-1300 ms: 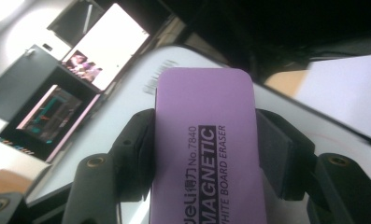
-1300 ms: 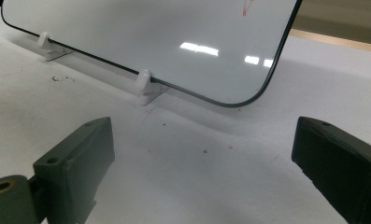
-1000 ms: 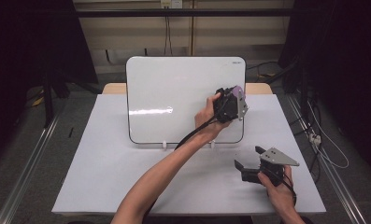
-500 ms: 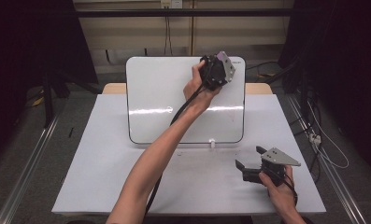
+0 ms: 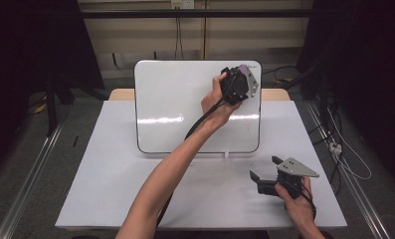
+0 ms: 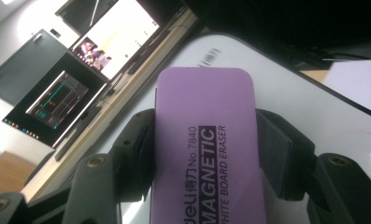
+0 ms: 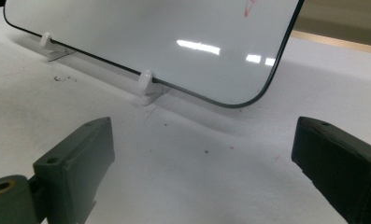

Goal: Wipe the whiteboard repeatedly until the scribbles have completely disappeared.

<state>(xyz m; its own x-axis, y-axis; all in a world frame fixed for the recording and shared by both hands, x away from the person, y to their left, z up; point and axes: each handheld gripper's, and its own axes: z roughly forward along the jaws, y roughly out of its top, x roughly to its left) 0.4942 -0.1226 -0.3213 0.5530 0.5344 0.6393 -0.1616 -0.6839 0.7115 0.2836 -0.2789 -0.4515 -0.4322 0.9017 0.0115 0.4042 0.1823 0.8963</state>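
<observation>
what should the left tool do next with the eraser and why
Probably press the purple eraser flat on the whiteboard near its upper right corner and wipe across. The left tool is shut on it there, and a red mark shows on the board.

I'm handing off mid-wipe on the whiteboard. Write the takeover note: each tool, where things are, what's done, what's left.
Left tool: shut on the purple magnetic eraser, held against the upper right corner of the whiteboard.
Right tool: open, holding nothing, resting on the white table cover in front of the board's lower right corner.
Whiteboard: propped upright on small white feet.
Done: most of the board looks clean.
Left: a red mark shows near the right edge; wipe it, then set the eraser down.
</observation>
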